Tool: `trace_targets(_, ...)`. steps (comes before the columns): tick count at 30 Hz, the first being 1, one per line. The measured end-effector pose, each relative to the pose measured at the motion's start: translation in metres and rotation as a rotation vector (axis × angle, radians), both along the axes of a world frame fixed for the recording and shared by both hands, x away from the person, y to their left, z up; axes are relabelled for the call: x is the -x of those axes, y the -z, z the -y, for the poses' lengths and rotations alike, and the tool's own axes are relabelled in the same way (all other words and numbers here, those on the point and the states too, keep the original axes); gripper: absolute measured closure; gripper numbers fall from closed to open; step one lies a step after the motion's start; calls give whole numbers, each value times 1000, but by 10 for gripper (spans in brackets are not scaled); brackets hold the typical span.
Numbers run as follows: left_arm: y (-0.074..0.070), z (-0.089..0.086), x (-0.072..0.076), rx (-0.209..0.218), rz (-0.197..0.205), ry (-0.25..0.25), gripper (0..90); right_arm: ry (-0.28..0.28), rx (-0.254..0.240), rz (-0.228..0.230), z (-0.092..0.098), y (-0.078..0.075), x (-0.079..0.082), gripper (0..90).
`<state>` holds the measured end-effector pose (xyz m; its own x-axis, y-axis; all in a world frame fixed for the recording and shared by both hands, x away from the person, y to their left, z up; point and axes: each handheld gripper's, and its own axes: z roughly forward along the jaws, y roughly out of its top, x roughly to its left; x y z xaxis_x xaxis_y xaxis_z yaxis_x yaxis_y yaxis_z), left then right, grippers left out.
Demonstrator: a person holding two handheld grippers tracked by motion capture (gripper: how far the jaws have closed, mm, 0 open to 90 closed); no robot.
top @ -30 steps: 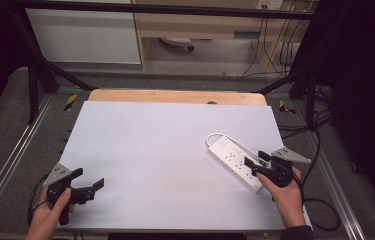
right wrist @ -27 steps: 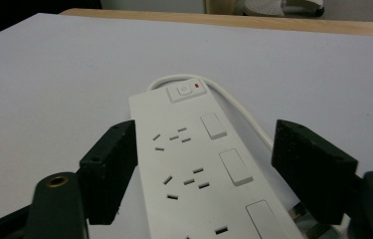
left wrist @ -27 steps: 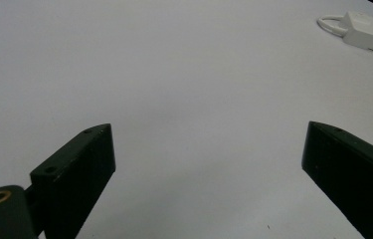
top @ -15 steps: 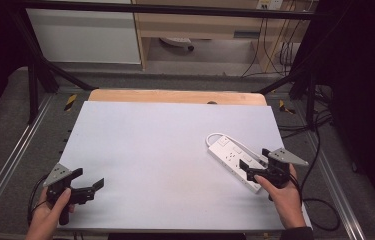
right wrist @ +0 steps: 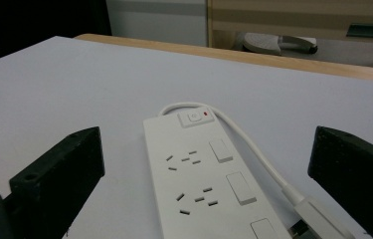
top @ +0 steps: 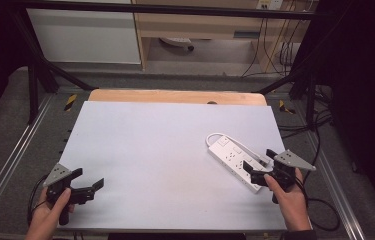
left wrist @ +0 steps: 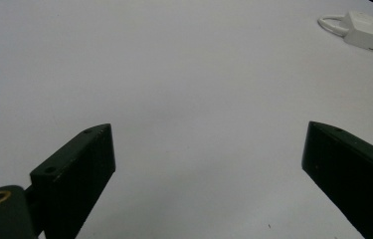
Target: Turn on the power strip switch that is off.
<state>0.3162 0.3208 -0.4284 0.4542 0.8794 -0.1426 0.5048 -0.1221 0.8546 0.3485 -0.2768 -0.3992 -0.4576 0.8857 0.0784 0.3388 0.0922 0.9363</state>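
A white power strip [top: 231, 158] lies at an angle on the right side of the white mat [top: 165, 145], its cable [top: 216, 136] looping round the far end. My right gripper [top: 258, 159] sits at the strip's near end. Its jaws have just been opening and now stand wide, the pads off the strip. In the right gripper view the power strip [right wrist: 199, 179] runs up between the jaws of the right gripper [right wrist: 206, 169], with its switch, a red light and the white cable [right wrist: 253, 149]. My left gripper [top: 88, 178] rests open at the mat's near left corner, and the left gripper [left wrist: 206, 164] has nothing between its jaws.
The power strip [left wrist: 370, 32] shows far off at the top right of the left gripper view. A wooden table edge [top: 175, 96] borders the mat at the back. Metal rails [top: 10, 165] run along both sides, and dark cables [top: 325, 200] lie right of the table.
The right gripper's jaws have spread apart, and the hand has drawn back slightly toward the near edge. The power strip stays where it was. The left hand has not moved.
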Motion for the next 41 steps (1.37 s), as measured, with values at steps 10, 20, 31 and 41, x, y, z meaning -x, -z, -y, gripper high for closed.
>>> trace_targets(10, 0, 0, 0, -1, 1, 0, 66, 29, -9, 28, 15, -7, 13, 17)
trace_targets(20, 0, 0, 0, -2, 0, -1, 65, 78, -14, 17, 40, -1, 23, 17)
trace_targets(31, 0, 0, 0, 0, 1, -2, 65, 132, 24, -129, 65, 27, 27, 19)
trace_targets(41, 1, 0, -1, -1, -1, -2, 65, 167, 53, -245, 72, 38, 28, 35)
